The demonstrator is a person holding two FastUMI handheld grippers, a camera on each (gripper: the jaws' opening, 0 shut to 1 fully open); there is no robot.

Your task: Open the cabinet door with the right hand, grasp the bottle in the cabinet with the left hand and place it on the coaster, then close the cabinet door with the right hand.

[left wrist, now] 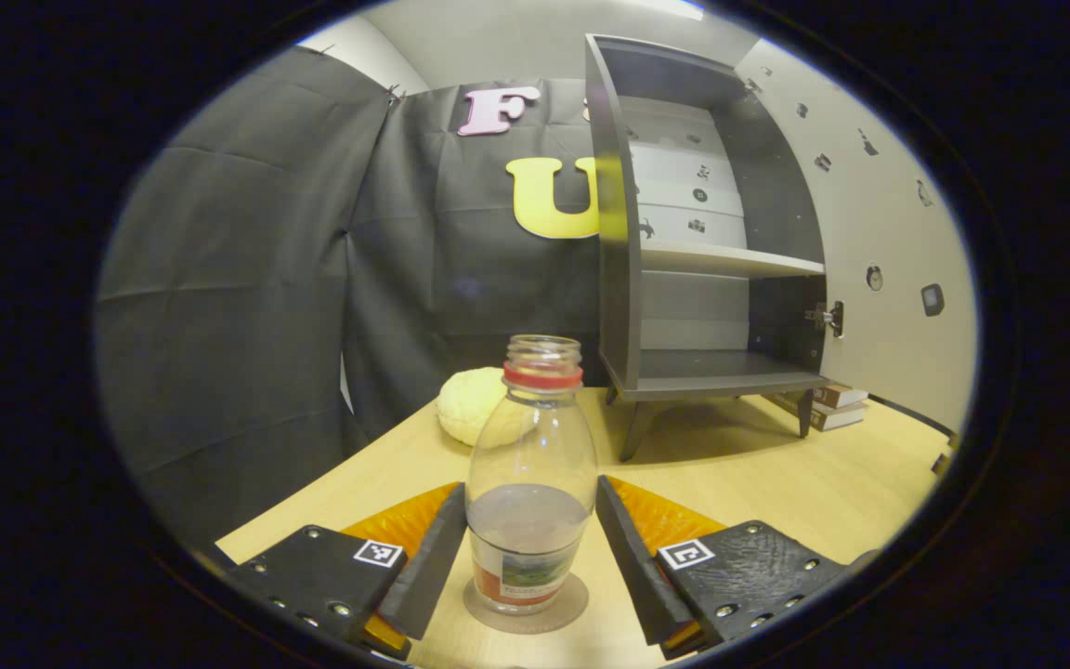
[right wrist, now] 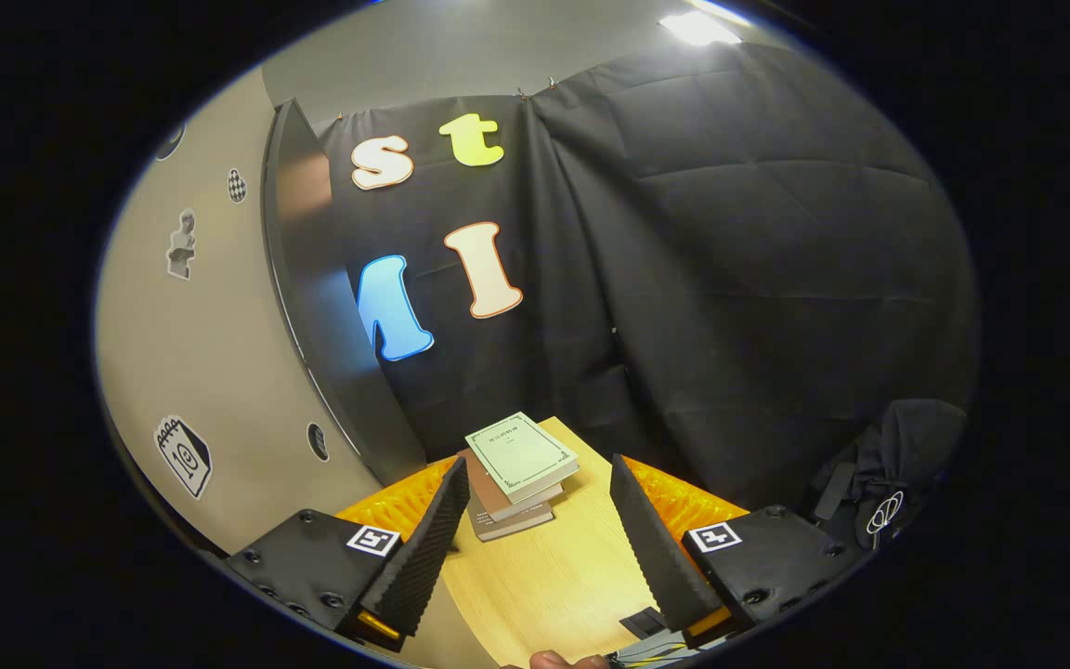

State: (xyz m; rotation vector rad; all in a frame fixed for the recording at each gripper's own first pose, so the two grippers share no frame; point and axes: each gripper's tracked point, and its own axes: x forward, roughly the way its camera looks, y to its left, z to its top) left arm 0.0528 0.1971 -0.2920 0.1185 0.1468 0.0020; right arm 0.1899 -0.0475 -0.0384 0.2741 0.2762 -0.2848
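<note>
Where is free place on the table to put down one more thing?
Bare wood lies between the bottle and the cabinet, and right of the bottle toward the books. It is crowded at the coaster, inside the left gripper.

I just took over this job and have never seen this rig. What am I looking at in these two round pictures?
A person holds a two-finger gripper in each hand, each carrying a camera. In the left gripper view, the left gripper stands open around a capless bottle standing on the coaster, fingers close beside it. Behind are the open cabinet and a pale round lump on the table. In the right gripper view, the right gripper is open and empty, near the cabinet door and stacked books.
</note>
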